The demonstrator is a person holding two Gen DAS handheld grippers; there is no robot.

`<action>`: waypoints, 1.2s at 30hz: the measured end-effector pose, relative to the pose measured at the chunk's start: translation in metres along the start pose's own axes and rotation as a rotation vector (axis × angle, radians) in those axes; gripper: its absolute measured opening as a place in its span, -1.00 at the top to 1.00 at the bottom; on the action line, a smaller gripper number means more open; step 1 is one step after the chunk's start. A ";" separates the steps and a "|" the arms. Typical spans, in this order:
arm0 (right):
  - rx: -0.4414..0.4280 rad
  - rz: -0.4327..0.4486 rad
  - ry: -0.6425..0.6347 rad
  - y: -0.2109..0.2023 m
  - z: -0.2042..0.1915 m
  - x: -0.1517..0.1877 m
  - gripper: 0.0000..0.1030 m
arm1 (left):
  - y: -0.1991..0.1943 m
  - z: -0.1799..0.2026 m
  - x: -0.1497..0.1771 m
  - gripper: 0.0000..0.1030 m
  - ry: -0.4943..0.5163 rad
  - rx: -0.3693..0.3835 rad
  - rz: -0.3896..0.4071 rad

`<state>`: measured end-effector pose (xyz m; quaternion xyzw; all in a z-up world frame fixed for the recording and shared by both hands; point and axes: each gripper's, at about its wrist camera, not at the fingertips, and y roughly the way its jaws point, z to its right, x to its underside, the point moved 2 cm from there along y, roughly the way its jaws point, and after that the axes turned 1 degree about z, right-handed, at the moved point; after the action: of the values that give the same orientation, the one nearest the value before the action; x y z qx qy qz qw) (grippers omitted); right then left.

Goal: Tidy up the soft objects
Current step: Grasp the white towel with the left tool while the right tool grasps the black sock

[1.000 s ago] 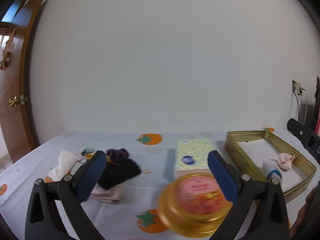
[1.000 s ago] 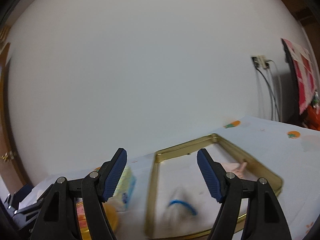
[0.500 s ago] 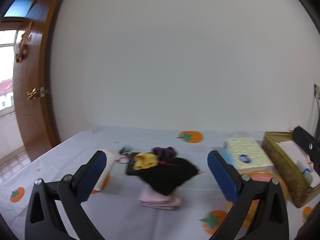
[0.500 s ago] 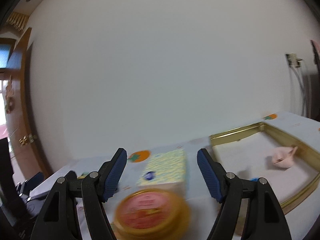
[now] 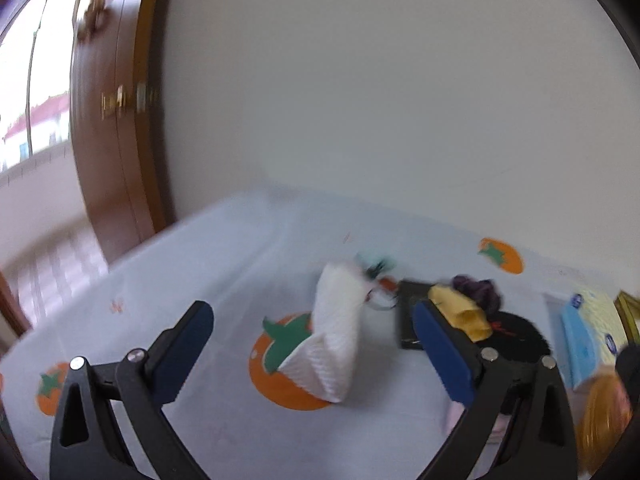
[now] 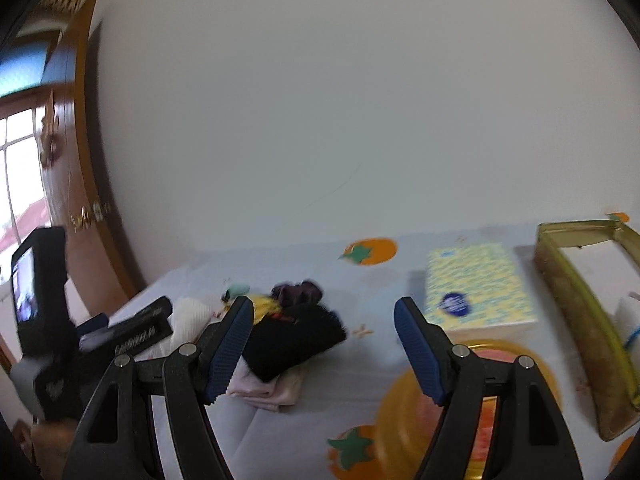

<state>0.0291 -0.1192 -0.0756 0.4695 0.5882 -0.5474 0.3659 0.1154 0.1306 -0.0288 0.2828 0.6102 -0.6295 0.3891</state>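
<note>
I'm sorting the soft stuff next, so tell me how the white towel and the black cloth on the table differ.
The white towel lies alone on the tablecloth, folded into a long ridged shape; the black cloth sits rumpled in a pile. The black cloth rests on a folded pink cloth, while the towel covers only an orange print. Neither is held.

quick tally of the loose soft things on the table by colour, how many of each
white: 1, the folded cloth
yellow: 1, the small cloth
purple: 1, the fuzzy bundle
black: 1, the dark garment
pink: 1, the folded piece under the black one
total: 5
A small green item by the white cloth is too blurred to name.
</note>
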 end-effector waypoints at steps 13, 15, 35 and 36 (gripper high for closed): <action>-0.069 -0.211 0.010 0.052 -0.016 0.009 -0.45 | 0.070 0.013 0.005 -0.31 0.042 0.043 -0.294; -0.070 -0.237 -0.006 0.061 -0.023 0.010 -0.45 | 0.067 0.008 0.006 0.12 0.018 0.055 -0.285; -0.054 -0.343 -0.027 0.095 -0.031 0.011 0.48 | 0.015 0.011 -0.011 0.62 -0.009 0.246 -0.044; -0.080 -0.285 -0.021 0.082 -0.030 0.007 0.48 | 0.016 0.009 -0.011 0.62 -0.009 0.250 -0.043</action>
<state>0.1074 -0.0921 -0.1029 0.3603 0.6665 -0.5749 0.3090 0.1359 0.1236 -0.0272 0.3129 0.5311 -0.7102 0.3400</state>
